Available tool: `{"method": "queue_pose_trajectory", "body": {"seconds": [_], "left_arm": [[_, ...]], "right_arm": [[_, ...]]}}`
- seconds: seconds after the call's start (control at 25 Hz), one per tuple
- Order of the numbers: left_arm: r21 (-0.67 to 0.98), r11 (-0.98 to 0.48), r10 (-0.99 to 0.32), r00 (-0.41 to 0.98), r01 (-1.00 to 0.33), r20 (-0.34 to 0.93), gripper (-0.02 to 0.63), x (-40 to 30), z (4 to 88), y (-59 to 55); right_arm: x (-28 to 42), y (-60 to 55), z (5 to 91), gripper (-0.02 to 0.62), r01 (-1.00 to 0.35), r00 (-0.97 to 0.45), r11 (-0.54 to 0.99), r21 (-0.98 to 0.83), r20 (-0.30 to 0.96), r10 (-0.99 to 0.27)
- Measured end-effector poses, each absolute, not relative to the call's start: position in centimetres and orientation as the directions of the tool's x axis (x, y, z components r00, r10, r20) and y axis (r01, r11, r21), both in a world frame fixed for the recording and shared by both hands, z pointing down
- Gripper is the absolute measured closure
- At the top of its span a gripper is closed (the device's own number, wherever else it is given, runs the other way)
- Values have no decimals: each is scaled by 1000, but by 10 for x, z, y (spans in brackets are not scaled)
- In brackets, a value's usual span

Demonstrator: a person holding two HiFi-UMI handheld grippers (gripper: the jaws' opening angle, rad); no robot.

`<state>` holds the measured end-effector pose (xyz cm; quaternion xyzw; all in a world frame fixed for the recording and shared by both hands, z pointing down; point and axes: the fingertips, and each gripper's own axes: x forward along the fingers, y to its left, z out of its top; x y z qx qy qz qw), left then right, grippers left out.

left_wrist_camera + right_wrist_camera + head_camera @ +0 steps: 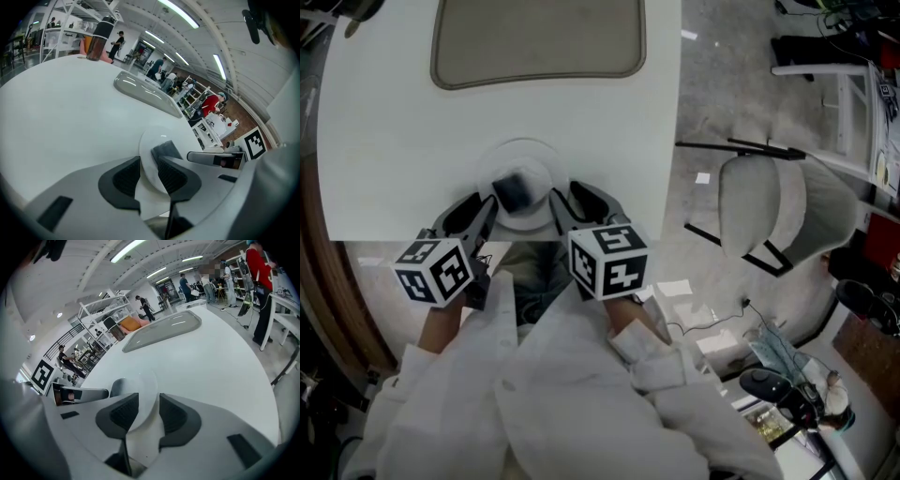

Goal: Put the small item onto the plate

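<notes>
White sleeves and the two marker cubes are seen closest, just off the table's near edge. The plate is set close to that edge, and the small item, dark and blocky, is found lying on it, so the placing is judged done.

The left gripper and right gripper are held at either side of the plate, tips at its rim. Each pair of jaws is parted by a narrow gap with nothing pinched; only the plate's rim is seen through the gap. This flanking hold is judged to suit release or steadying.

Little table is left on the near side of the plate. Wide bare surface is left beyond it, up to the grey tray at the far edge, so room is offered there for pulling clear.
</notes>
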<state>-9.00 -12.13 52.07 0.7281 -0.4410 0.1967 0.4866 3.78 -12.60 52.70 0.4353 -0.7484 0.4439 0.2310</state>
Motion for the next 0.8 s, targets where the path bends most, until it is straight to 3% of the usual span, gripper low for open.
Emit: {"method": "queue_pose_trajectory", "body": {"seconds": [0.28, 0.8], "left_arm": [[512, -152, -451, 520, -846, 726, 489, -87, 521, -121], [505, -155, -471, 513, -849, 718, 491, -91, 516, -130]], "right_arm": [[42, -126, 530, 505, -870, -493, 223, -441, 746, -448], [39, -122, 531, 517, -868, -497, 218, -446, 775, -391]]}}
